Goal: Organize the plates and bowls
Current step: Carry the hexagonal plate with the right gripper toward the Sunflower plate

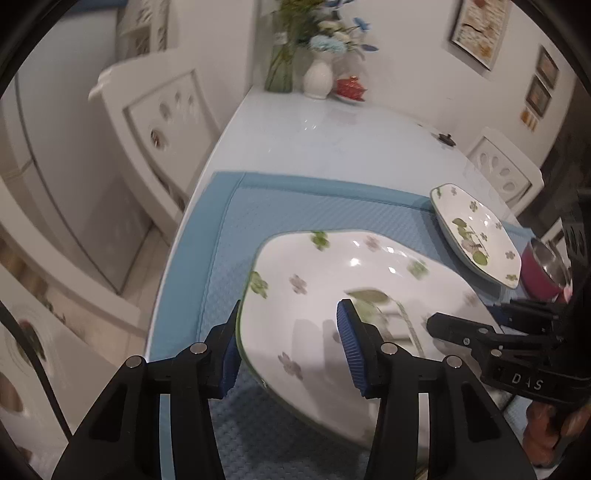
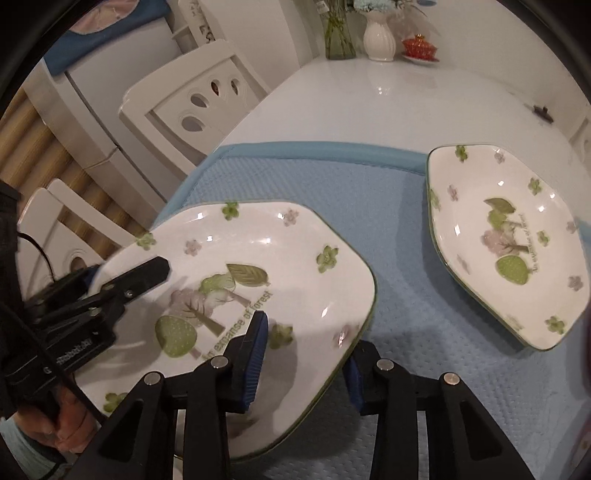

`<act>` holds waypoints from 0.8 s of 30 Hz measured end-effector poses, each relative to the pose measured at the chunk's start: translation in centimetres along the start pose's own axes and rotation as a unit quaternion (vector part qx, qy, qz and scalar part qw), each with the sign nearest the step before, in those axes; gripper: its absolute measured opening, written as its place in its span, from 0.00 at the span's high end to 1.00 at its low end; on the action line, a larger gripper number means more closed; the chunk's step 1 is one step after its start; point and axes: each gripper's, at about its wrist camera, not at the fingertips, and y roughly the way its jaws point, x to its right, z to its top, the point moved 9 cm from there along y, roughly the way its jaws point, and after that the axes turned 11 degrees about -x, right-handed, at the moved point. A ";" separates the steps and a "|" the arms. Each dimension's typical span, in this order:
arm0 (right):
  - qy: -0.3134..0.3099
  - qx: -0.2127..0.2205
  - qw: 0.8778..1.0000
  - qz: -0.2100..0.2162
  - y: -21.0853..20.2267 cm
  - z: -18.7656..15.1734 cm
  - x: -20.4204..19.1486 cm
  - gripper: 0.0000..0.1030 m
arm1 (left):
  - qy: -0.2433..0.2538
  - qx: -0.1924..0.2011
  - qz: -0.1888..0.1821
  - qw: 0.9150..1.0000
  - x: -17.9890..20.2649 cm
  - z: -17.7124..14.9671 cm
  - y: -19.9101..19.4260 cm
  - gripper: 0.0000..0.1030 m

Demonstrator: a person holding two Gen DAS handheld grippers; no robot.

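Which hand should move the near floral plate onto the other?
Probably right: the right gripper straddles the rim of the near white square floral plate, on the side facing the second floral plate; the left gripper grips the opposite edge.

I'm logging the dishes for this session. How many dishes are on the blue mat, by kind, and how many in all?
Square floral plates: 2, the near plate with both claws at its rim, and the far plate lying free on the blue mat.
Red pot with a metal inside: 1, at the mat's edge, partly hidden.
Total: 3.

Home dining room: table point(image 2: 369, 110), chairs point(image 2: 192, 107), flower vases point(image 2: 378, 35), fridge point(image 2: 110, 96)
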 end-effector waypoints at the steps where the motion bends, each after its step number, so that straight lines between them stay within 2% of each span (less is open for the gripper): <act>1: -0.002 0.003 1.000 0.004 -0.1 0.0 0.0 0.66 | 0.008 0.000 0.006 1.000 0.1 0.0 0.0 0.58; 3: -0.003 0.003 1.000 -0.001 0.1 0.0 0.3 0.67 | 0.010 -0.003 0.008 1.000 0.0 0.0 0.2 0.62; 10: -0.014 0.012 1.000 -0.014 -0.1 -0.3 -0.2 0.67 | 0.004 -0.011 0.014 1.000 -1.0 -0.1 0.8 0.63; 13: -0.014 -0.013 1.000 0.002 1.1 -1.0 -1.0 0.67 | -0.029 -0.035 -0.001 0.999 -2.6 -0.4 2.3 0.63; 15: -0.023 -0.039 0.999 0.010 2.1 -1.7 -1.3 0.67 | -0.034 -0.036 -0.003 0.999 -3.2 -0.4 2.6 0.63; 17: -0.021 -0.031 0.999 0.009 2.0 -1.5 -0.9 0.67 | -0.024 -0.039 -0.003 0.999 -2.9 -0.4 2.9 0.63; 21: 0.008 -0.021 0.999 0.036 2.8 0.5 0.5 0.67 | -0.012 -0.045 0.016 0.999 -2.6 -0.5 3.9 0.63; 24: -0.003 -0.006 1.000 0.023 3.0 1.8 0.4 0.64 | -0.022 -0.040 0.020 0.999 -2.8 -0.1 4.2 0.62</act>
